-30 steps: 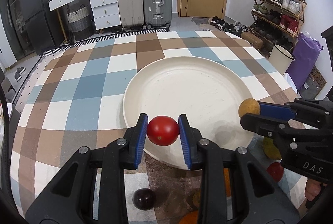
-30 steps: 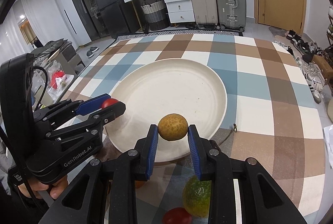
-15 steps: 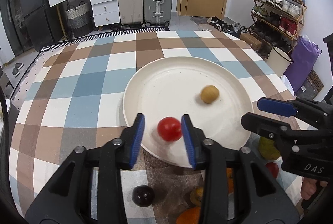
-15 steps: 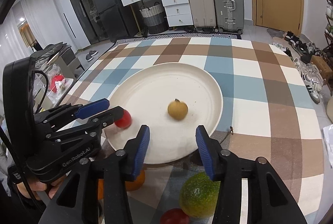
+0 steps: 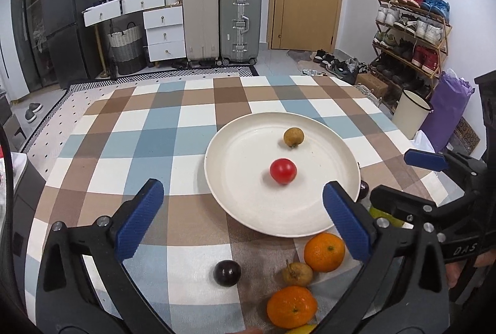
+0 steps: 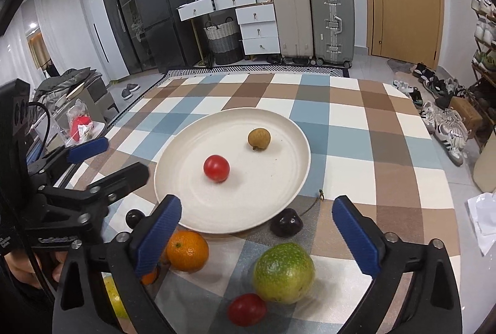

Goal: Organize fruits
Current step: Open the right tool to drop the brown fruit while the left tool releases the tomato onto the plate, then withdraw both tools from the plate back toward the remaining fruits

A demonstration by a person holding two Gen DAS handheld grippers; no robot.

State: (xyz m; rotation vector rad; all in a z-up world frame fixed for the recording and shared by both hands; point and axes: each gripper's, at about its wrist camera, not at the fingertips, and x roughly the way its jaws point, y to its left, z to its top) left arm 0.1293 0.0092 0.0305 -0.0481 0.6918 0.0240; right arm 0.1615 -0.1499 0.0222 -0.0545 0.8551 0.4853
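A white plate point(image 5: 241, 203) point(image 6: 279, 197) on the checked tablecloth holds a red tomato point(image 5: 282, 171) point(image 6: 216, 168) and a small brown fruit point(image 5: 293, 136) point(image 6: 259, 139). My left gripper point(image 5: 245, 220) is open and empty, pulled back over the table's near side. My right gripper point(image 6: 262, 234) is open and empty, also back from the plate. Loose fruit lies near the plate's front rim: two oranges point(image 5: 324, 252) point(image 5: 291, 306), a dark plum point(image 5: 227, 273), a small pear-like fruit point(image 5: 297, 273), a green fruit point(image 6: 283, 272), a second tomato point(image 6: 247, 309) and another dark plum point(image 6: 285, 222).
The table's far half point(image 5: 198, 107) is bare cloth. Suitcases point(image 5: 238, 24), drawers, a fridge and a shoe rack point(image 5: 409, 33) stand beyond the table. A white bin point(image 5: 410, 113) is past the right edge.
Both grippers opened wide and drew back and up from the plate. The tomato and the brown fruit, released earlier, now rest on the plate.
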